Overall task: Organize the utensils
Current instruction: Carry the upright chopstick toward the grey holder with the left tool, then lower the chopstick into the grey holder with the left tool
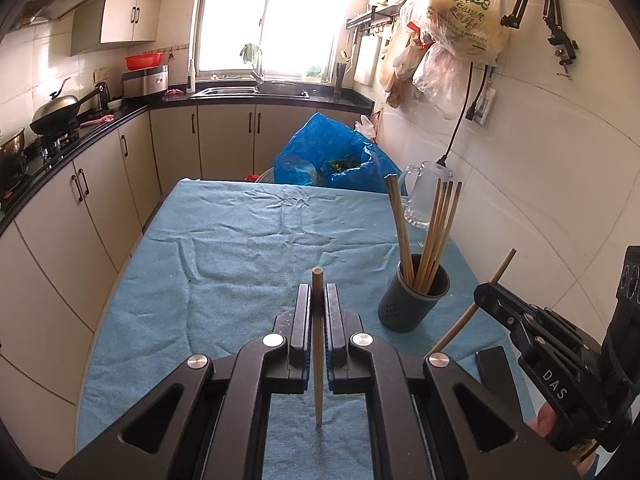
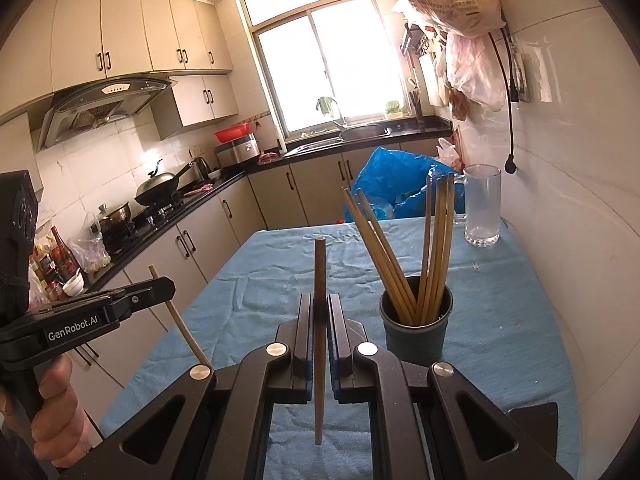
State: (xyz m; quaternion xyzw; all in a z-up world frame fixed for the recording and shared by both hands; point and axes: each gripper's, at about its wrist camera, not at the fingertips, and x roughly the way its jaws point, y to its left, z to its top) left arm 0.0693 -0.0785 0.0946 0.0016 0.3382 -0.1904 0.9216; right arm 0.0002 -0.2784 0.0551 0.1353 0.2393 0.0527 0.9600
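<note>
The dark holder [image 1: 414, 300] hides the chopsticks' [image 1: 434, 224] lower ends; their count is perhaps six.

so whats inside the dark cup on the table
The dark cup holds several wooden chopsticks standing upright, leaning against its rim. Their lower ends and the cup's bottom are hidden by its wall.

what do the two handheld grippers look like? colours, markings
Both are matte black, with angular link arms, silver round pivot bolts and blue pad edges on the straight fingers. The left gripper carries white "GenRobot.AI" lettering on its side; the right gripper shows white "DAS". No cables visible. A dark sleeve edge shows by the left grip.
</note>
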